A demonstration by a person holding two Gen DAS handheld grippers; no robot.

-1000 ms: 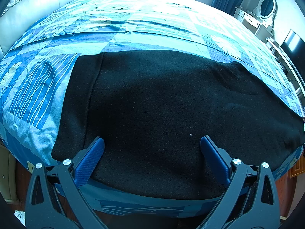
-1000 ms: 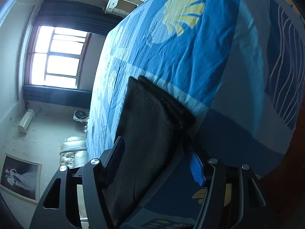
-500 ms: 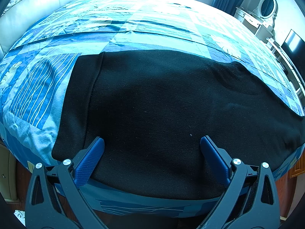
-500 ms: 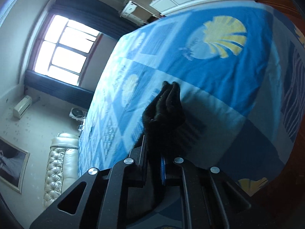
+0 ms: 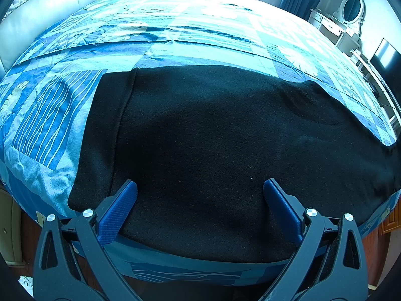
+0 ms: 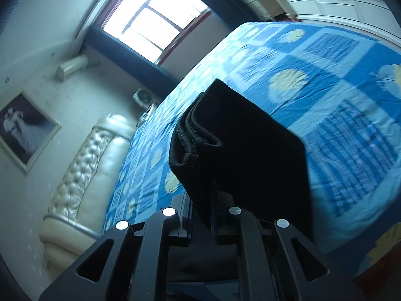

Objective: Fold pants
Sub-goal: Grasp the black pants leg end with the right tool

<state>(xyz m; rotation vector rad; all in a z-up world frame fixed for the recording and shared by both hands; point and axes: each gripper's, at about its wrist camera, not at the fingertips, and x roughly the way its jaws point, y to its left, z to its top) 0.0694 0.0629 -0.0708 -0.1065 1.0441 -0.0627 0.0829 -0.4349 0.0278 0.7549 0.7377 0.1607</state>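
Black pants lie flat across the near part of a bed with a blue patterned quilt. My left gripper is open, its blue fingers spread over the pants' near edge, holding nothing. My right gripper is shut on the pants' hem end, lifted off the bed; the bunched hem edge stands up above the jaws and the cloth hides the fingertips.
A cream tufted headboard lies at the bed's left side. A white dresser with an oval mirror and a dark screen stand at the right. A window is behind the bed. The bed's front edge drops to wooden floor.
My right gripper closed on the pants' end and lifted it up off the bed, tilting. My left gripper has stayed still and open.
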